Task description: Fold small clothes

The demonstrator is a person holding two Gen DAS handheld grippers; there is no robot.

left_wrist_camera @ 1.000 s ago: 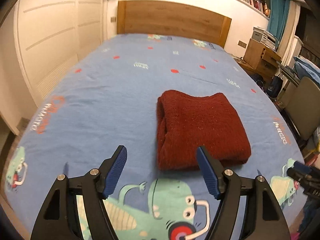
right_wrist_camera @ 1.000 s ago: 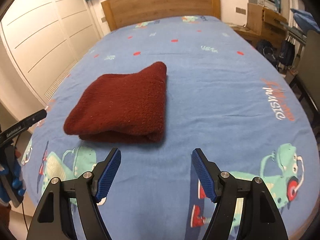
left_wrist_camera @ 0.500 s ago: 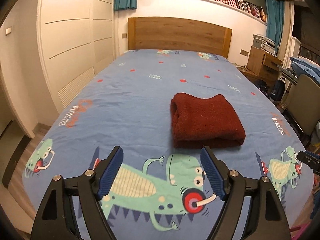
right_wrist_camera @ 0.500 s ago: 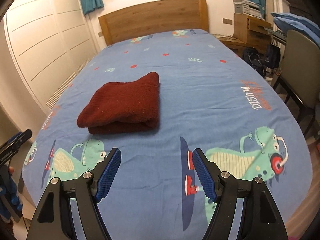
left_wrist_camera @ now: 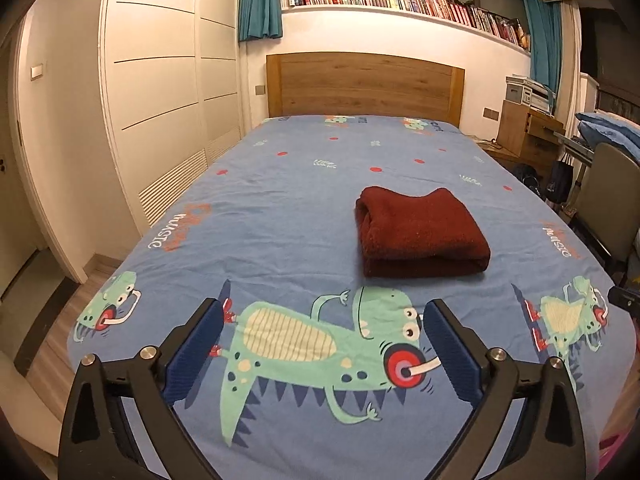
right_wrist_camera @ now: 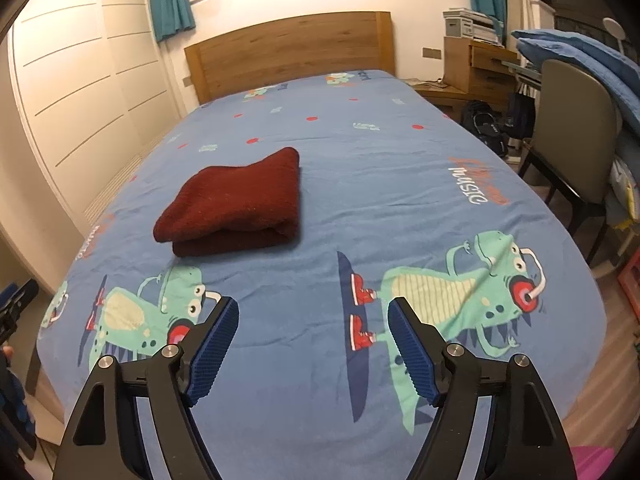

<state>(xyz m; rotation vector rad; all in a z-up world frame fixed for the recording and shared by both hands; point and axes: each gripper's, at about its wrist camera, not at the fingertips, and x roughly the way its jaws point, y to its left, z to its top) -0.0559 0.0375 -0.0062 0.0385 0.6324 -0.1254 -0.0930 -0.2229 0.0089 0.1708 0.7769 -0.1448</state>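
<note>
Bed (left_wrist_camera: 280, 208): largest item in both views, covered by a blue sheet printed with green cartoon dinosaurs, red dots and "music" lettering. All positions below are taken relative to the bed.

Wooden headboard (left_wrist_camera: 364, 84) stands at the far end of the bed. White panelled wardrobe (left_wrist_camera: 160, 92) runs along the bed's left side. Bookshelf (left_wrist_camera: 400, 0) is mounted on the wall above the headboard, flanked by teal curtains (left_wrist_camera: 260, 0). Grey chair (right_wrist_camera: 576, 140) stands off the bed's right side, just beside the mattress edge, with a wooden desk (right_wrist_camera: 476, 68) farther back toward the headboard end.

Folded dark red garment (left_wrist_camera: 420, 232), (right_wrist_camera: 236, 208): lies flat on the sheet in the nearer half of the bed, between the two grippers' lines of sight. Compact rectangular stack, layered edges facing the foot of the bed. Nothing touches it.

Left gripper (left_wrist_camera: 324, 340): above the foot end of the bed, over a dinosaur print. Jaws spread wide, nothing between the blue ribbed pads (left_wrist_camera: 196, 348). Well apart from the garment.

Right gripper (right_wrist_camera: 312, 344): also above the foot end, over the sheet to the right of the garment. Jaws spread, empty. Well apart from the garment.
</note>
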